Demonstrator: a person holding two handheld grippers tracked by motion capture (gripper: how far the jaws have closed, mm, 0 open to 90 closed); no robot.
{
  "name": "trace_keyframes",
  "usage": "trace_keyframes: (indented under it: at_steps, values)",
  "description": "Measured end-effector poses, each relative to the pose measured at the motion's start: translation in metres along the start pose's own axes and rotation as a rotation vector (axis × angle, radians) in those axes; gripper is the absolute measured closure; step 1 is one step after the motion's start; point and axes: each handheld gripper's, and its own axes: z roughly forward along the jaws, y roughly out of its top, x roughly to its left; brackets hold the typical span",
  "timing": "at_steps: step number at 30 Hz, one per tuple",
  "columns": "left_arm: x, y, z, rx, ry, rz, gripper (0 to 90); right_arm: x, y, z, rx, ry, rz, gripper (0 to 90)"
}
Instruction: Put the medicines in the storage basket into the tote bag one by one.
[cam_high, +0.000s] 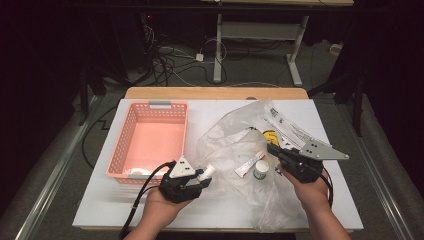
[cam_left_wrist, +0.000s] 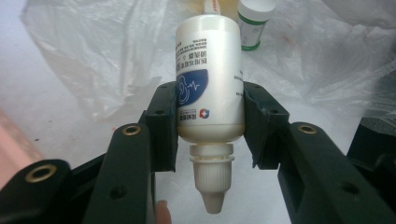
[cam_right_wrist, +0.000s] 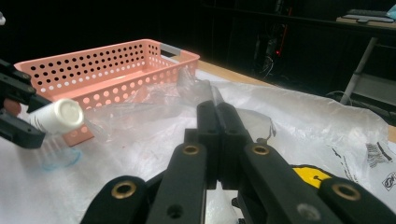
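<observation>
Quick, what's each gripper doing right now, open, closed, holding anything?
Left gripper: closed on the white dropper bottle.
Right gripper: jaws closed, pinching the clear plastic bag.

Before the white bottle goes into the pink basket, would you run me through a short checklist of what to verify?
1. White bottle clamped between the left gripper pads: ok.
2. Bottle cap on, nozzle pointing back toward the hand: ok.
3. Pink basket bare where the bottle would land: ok.
4. Right gripper shut on the plastic bag, holding it: ok.
5. Small green-labelled jar and tube clear of the left hand's path: ok.
6. Grip firm enough for the carry: cannot tell.
</observation>
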Motion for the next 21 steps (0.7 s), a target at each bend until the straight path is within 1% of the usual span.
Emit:
trace_keyframes:
  at_steps: [6,8,10,14,17,21]
  values:
    - [-0.007,0.000,0.012,0.015,-0.023,0.006,57.5,0.001,0.000,0.000,0.001,-0.001,-0.002,90.0]
    - [-0.009,0.002,0.018,0.022,-0.034,0.006,57.5,0.001,0.001,-0.001,-0.002,-0.005,0.002,90.0]
    - [-0.012,0.005,0.023,0.025,-0.034,0.015,57.5,0.000,0.001,-0.001,-0.002,-0.008,0.003,90.0]
    - [-0.013,0.014,0.033,0.017,-0.035,0.015,57.5,0.000,0.001,-0.001,-0.001,-0.009,0.002,90.0]
    - [-0.013,0.025,0.041,-0.001,-0.038,0.000,57.5,0.001,0.000,-0.001,0.002,-0.004,-0.003,90.0]
    - [-0.013,0.041,0.056,-0.005,-0.002,0.013,57.5,0.001,0.001,0.000,-0.001,-0.003,-0.002,90.0]
